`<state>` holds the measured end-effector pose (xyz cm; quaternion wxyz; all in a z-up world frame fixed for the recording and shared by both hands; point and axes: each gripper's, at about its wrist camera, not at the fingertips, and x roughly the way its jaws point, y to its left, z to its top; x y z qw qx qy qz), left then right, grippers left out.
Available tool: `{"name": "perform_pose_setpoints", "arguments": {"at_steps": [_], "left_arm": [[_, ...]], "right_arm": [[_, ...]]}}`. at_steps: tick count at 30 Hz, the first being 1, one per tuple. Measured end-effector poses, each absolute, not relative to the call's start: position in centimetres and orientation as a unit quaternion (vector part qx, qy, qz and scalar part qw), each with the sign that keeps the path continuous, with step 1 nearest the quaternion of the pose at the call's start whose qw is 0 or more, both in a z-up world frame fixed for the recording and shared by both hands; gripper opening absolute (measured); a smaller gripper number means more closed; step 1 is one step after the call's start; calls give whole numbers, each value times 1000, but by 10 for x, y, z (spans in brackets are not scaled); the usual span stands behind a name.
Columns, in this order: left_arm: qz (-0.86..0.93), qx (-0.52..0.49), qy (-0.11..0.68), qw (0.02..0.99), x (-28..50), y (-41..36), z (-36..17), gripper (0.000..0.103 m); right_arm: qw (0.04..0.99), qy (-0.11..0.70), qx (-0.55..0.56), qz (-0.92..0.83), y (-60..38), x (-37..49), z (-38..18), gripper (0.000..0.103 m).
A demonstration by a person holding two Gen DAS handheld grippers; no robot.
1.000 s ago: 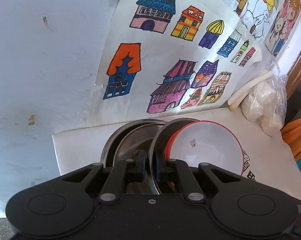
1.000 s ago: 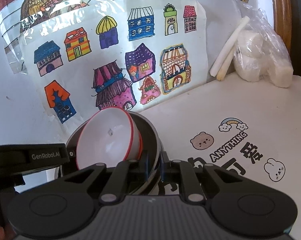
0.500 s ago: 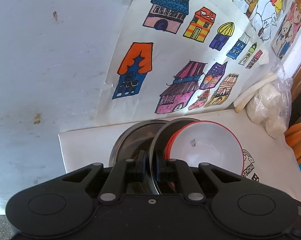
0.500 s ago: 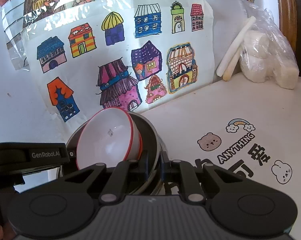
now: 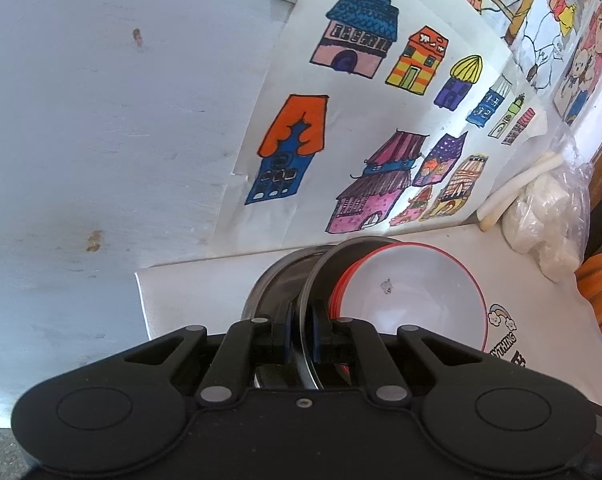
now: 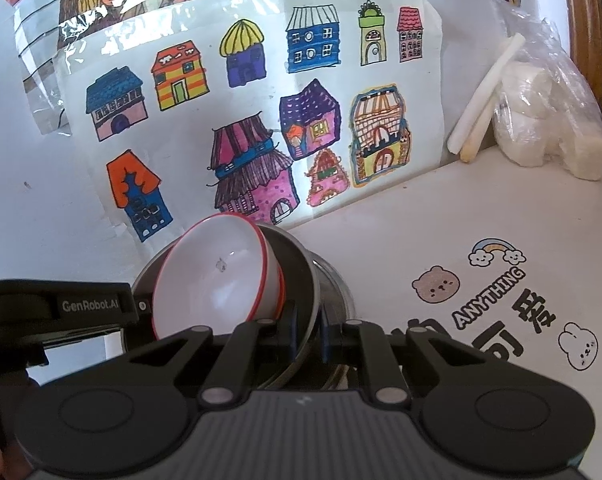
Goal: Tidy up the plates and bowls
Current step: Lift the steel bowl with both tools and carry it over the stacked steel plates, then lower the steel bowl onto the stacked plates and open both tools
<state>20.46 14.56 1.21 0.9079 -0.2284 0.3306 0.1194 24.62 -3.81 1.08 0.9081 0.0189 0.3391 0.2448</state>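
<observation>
Grippers, two, each clamp the rim of one tilted steel plate (image 5: 321, 276): left gripper (image 5: 301, 334) on its left edge, right gripper (image 6: 309, 330) on its right edge. One red-rimmed white bowl (image 5: 411, 300) sits in the plate, above a second steel dish (image 5: 273, 280) on the white mat (image 6: 481, 216). One bag (image 6: 549, 128) lies far right.

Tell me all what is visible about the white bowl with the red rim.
The white bowl looks like glossy ceramic or melamine, with a thin red line around its rim and a small dark mark inside. More red rims under it suggest it tops a small stack of like bowls. It is empty and tilted, lying inside a steel plate that both grippers pinch by the rim: the left gripper and the right gripper. Another steel dish sits behind, above the white table cover.
</observation>
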Motion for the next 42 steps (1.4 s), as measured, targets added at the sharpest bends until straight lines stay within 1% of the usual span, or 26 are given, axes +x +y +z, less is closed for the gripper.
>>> {"name": "perform_pose_setpoints", "arguments": {"at_steps": [13, 22, 23, 26, 27, 29, 37, 40, 42], "left_arm": [[115, -235, 336, 905, 199, 150, 11, 8], [117, -242, 331, 904, 197, 151, 9, 8], [118, -241, 332, 904, 197, 150, 9, 10], [119, -242, 328, 905, 197, 151, 8, 12], [119, -242, 327, 906, 196, 151, 8, 13], [119, -245, 325, 906, 196, 151, 7, 13], [120, -246, 320, 907, 192, 151, 7, 14], [121, -252, 318, 906, 191, 152, 7, 14], [120, -253, 318, 906, 191, 152, 7, 14]], "right_arm": [[901, 351, 38, 252, -42, 245, 10, 15], [908, 338, 41, 242, -41, 242, 10, 15], [910, 335, 42, 241, -41, 241, 10, 15], [915, 328, 41, 231, -43, 239, 10, 19], [916, 327, 43, 230, -44, 239, 10, 22], [916, 327, 49, 226, -46, 239, 9, 25], [917, 325, 57, 225, -48, 238, 9, 26], [920, 325, 55, 211, -49, 238, 8, 40], [918, 328, 66, 211, -53, 239, 7, 44]]}}
